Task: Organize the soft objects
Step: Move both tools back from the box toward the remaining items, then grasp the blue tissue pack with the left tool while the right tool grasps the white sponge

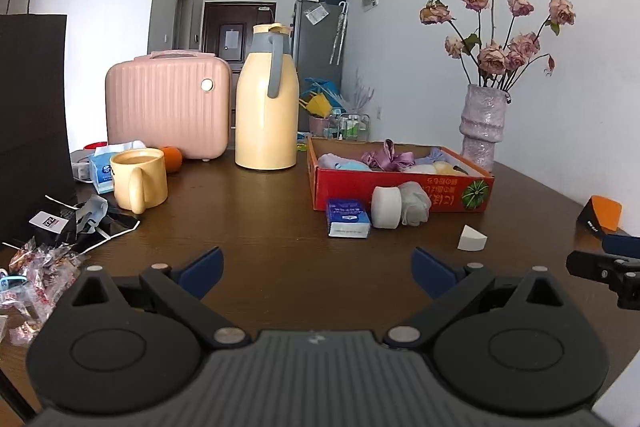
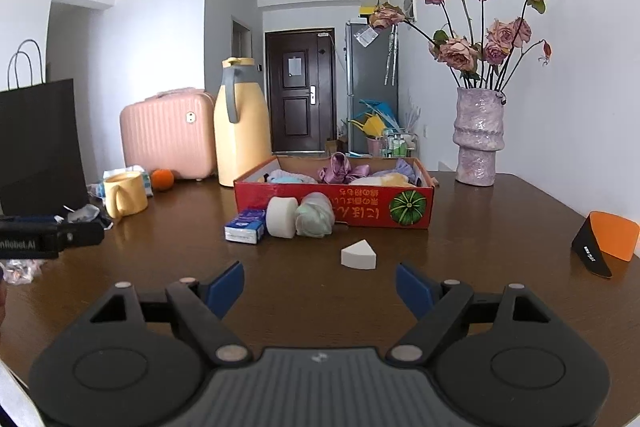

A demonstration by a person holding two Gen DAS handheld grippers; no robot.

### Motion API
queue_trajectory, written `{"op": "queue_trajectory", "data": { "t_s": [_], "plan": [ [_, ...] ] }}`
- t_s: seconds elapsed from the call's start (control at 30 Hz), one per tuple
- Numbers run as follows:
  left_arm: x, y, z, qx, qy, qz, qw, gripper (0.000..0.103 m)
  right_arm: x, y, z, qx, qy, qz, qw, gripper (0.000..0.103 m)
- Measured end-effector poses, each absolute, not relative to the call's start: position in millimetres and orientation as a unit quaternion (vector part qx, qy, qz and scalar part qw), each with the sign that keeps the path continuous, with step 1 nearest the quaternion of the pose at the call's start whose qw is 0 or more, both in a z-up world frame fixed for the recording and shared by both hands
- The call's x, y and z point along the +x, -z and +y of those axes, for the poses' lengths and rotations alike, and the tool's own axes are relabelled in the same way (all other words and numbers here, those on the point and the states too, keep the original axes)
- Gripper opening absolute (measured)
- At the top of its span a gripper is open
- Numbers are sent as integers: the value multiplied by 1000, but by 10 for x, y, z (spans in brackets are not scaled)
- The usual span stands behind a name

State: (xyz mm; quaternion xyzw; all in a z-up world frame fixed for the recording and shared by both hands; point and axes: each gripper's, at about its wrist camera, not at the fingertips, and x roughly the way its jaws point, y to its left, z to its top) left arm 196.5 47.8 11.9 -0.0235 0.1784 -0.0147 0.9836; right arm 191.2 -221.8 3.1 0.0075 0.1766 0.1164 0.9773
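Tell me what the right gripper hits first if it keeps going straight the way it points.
Probably the white wedge sponge, lying just ahead of the open right gripper on the table, slightly right of centre. Beyond it stands the red box. Depth is uncertain.

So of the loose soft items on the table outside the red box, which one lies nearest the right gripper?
The white wedge-shaped sponge, alone on the bare wood just ahead of the open right gripper. The white round sponge, pale mesh pouf and blue tissue pack sit farther back against the red cardboard box.
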Motion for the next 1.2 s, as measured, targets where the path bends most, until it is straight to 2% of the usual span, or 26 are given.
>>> {"op": "queue_trajectory", "data": {
  "t_s": [0.3, 0.43, 0.97, 1.0, 1.1, 1.2],
  "plan": [
    [2402, 49, 326, -3, 40, 207, 978, 102, 2297, 45, -2219, 8, -108, 201, 974, 80],
    [2711, 118, 303, -2, 37, 227, 973, 102, 2633, 135, -2272, 19, -103, 232, 967, 70],
    [4029, 347, 39, 44, 73, 273, 958, 98, 3781, 395, -2280, -6, -114, 296, 948, 69],
    [4103, 373, 30, 43, 75, 278, 957, 97, 3826, 412, -2274, -7, -114, 299, 947, 69],
    [4318, 459, 21, 42, 73, 300, 950, 84, 3964, 465, -2249, -10, -120, 305, 945, 68],
    [4444, 525, 42, 41, 79, 306, 948, 65, 4091, 521, -2255, -7, -124, 317, 940, 53]
  ]
}}
